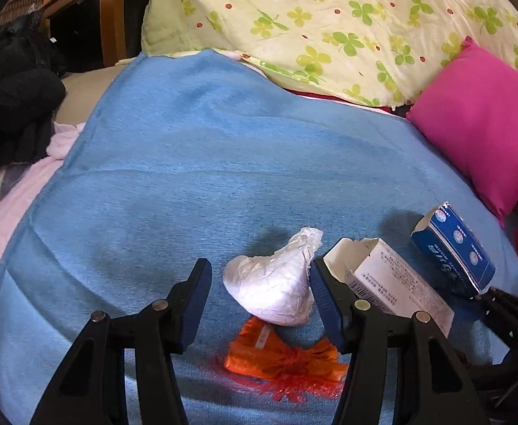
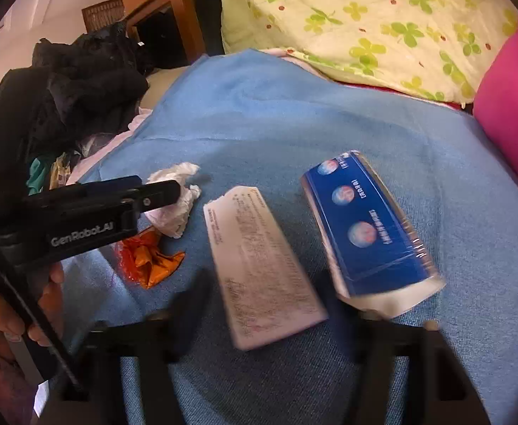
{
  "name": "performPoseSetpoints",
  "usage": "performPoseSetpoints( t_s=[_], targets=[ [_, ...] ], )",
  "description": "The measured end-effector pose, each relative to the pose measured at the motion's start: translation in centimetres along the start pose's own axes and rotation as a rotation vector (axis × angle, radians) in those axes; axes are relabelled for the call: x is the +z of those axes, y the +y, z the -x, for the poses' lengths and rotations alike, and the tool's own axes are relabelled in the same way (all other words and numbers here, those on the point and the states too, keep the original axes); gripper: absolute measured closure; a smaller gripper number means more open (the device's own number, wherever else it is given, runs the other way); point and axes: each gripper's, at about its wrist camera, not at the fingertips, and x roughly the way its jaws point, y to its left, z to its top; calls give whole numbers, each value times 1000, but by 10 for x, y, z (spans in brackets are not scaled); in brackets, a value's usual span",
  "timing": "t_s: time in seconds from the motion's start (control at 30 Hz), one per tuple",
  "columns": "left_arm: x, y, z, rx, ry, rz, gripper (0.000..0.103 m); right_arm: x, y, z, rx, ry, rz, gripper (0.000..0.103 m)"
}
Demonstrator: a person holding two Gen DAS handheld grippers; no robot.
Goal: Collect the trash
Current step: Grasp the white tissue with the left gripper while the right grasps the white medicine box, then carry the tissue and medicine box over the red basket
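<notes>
Two grippers over a blue blanket (image 1: 195, 148). Left gripper (image 1: 260, 285) spread, jaws either side of a crumpled white tissue wad (image 1: 276, 283), not pinching; its near edge overlaps an orange plastic wrapper (image 1: 276, 354) at 6 o'clock. Right gripper (image 2: 266, 304) motion-blurred, jaws apart astride a white printed carton (image 2: 262, 269); contact unclear. Blue carton (image 2: 372, 226) at 2 o'clock. Pink cushion (image 2: 510, 124) cut off.

A bedroom in a home: a bed spread with a blue blanket (image 1: 223, 148), a clover-print quilt (image 1: 329, 17) and pink pillow (image 1: 482, 124) at the far side, dark clothes (image 2: 71, 81) heaped left, wooden furniture (image 1: 92, 10) beyond
</notes>
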Motion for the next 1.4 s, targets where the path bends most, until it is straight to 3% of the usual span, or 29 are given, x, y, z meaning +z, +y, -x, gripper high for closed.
performPoseSetpoints(
  t_s=[0.07, 0.23, 0.5, 0.73, 0.9, 1.13, 1.4],
  targets=[
    [0, -2, -4, -15, 15, 1, 56, -2, 0, 1, -5, -4, 0, 48],
    [0, -4, -1, -2, 20, 3, 62, -7, -4, 11, 2, -3, -34, 48],
    [5, 8, 38, 14, -40, 61, 63, -23, -15, 45, 25, 9, -132, 49],
    [1, -14, 108, 9, -141, 28, 63, -35, -13, 98, 49, -36, -190, 49],
    [-14, -47, 171, -3, -241, -45, 63, -52, -6, 157, 50, -125, -233, 49],
    [-25, -86, 241, -33, -351, -82, 63, -96, -11, 257, -18, -307, -278, 49],
    [-40, -138, 286, -57, -437, -152, 63, -142, -32, 345, -77, -516, -345, 49]
  ],
)
